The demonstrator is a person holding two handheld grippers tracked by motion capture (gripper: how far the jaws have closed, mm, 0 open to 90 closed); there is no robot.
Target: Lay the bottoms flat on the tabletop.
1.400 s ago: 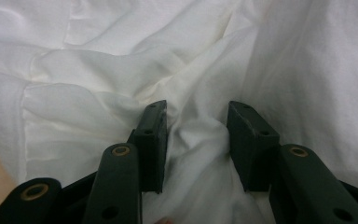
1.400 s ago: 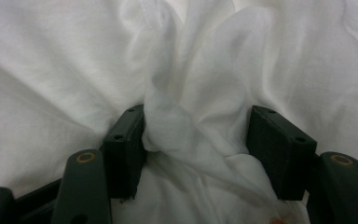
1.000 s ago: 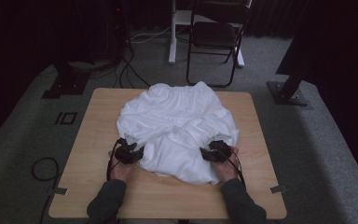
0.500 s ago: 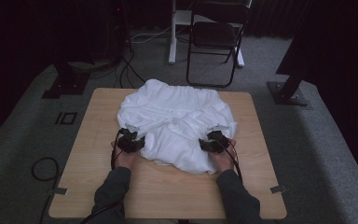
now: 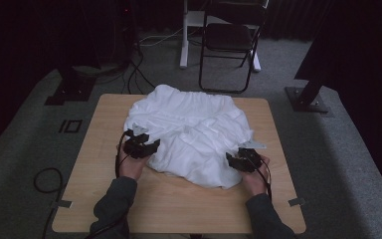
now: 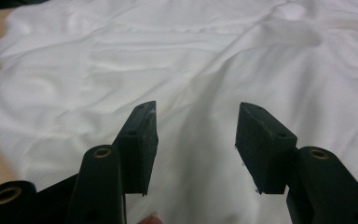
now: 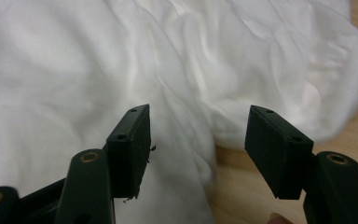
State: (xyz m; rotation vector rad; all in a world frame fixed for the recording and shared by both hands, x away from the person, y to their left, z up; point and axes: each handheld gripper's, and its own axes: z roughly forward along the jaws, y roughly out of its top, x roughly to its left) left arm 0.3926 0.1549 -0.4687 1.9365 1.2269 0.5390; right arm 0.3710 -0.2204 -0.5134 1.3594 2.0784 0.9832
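Note:
A crumpled white cloth (image 5: pixel 194 134) lies bunched across the middle of the wooden table (image 5: pixel 179 204). My left gripper (image 5: pixel 153 146) hovers at the cloth's near-left edge; its jaws have just been opening and stand apart with nothing pinched between them. In the left gripper view the left gripper (image 6: pixel 196 140) looks down on wrinkled white cloth (image 6: pixel 168 56). My right gripper (image 5: pixel 230 161) is at the cloth's near-right corner, also open. In the right gripper view the right gripper (image 7: pixel 198 144) hangs over the cloth's edge (image 7: pixel 191 84) with bare table (image 7: pixel 242 186) below.
A black folding chair (image 5: pixel 229 45) and a white stand leg (image 5: pixel 184 35) sit beyond the table's far edge. Black stand bases (image 5: pixel 308 99) rest on the grey carpet at both sides. A cable loop (image 5: pixel 47 181) lies on the floor at the left.
Both hands pushed the cloth's near edge away from the person, bunching it up. The left jaws opened wider and lifted off the cloth; the right gripper drew back toward the near-right corner.

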